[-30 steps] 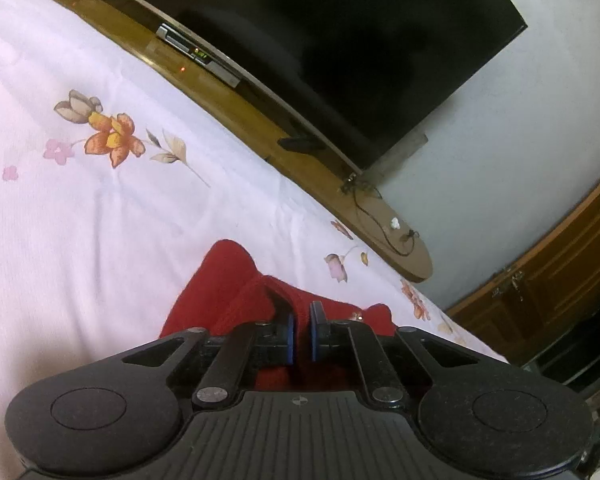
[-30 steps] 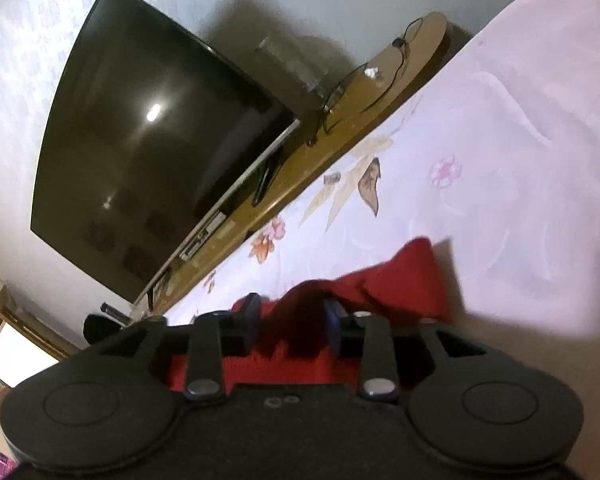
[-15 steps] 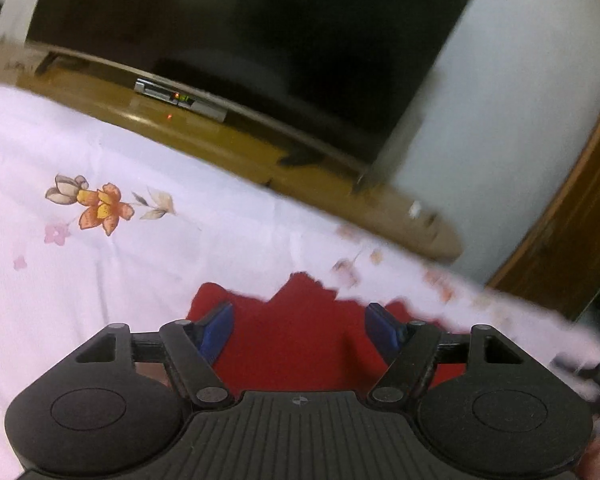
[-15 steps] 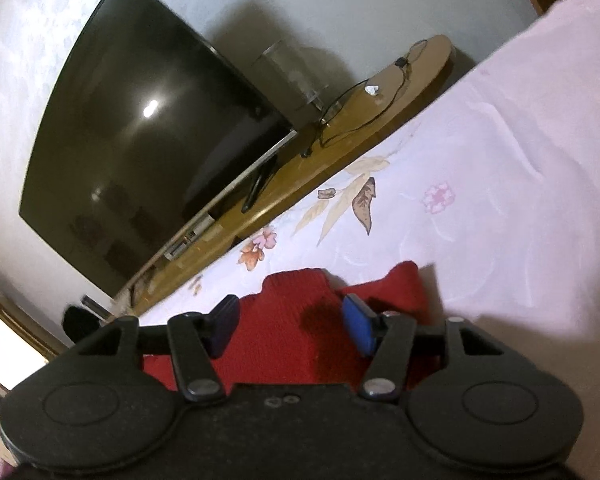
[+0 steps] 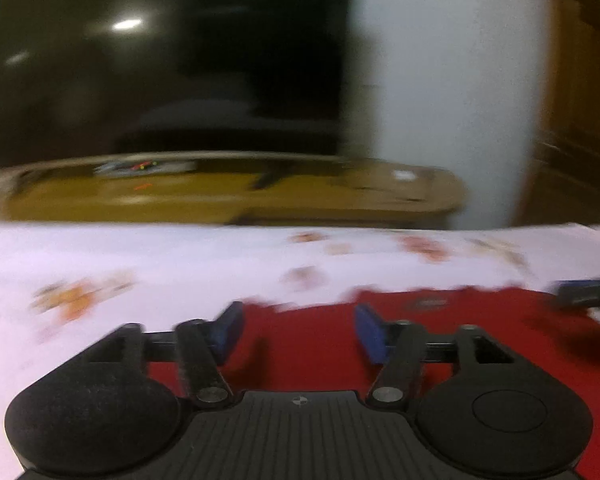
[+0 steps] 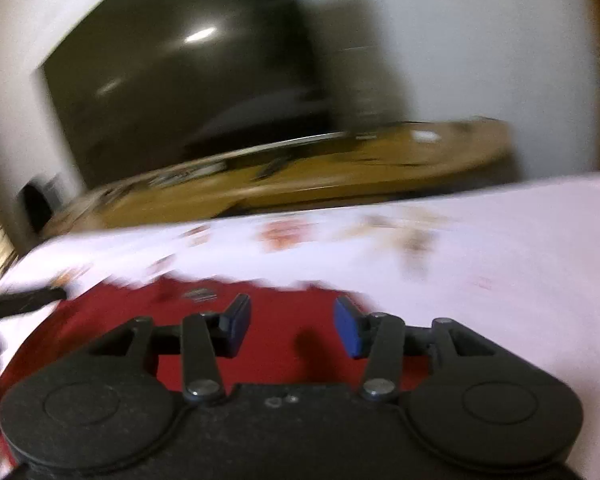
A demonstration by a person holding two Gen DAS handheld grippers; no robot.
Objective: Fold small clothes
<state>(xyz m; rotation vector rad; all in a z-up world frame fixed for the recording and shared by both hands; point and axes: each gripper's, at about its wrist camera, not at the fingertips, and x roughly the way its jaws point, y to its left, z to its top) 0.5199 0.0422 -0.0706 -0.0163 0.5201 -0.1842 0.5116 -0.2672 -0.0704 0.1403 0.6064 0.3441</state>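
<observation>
A small red garment (image 5: 440, 332) lies flat on the white flowered bed sheet (image 5: 140, 260); it also shows in the right wrist view (image 6: 284, 320). My left gripper (image 5: 298, 334) is open and empty just above the garment's left part. My right gripper (image 6: 292, 326) is open and empty above the garment's right part. A fingertip of the right gripper shows at the far right of the left wrist view (image 5: 584, 294), and the left gripper's tip at the far left of the right wrist view (image 6: 24, 300). Both views are blurred by motion.
A dark television (image 5: 172, 60) stands on a long wooden stand (image 5: 240, 196) beyond the bed's far edge. A white wall (image 5: 440, 80) and a wooden cabinet (image 5: 580, 120) are to the right.
Both grippers were shut on the red garment a second ago. They opened and let it go. Both have since swung level and pulled back, and the garment lies spread on the sheet.
</observation>
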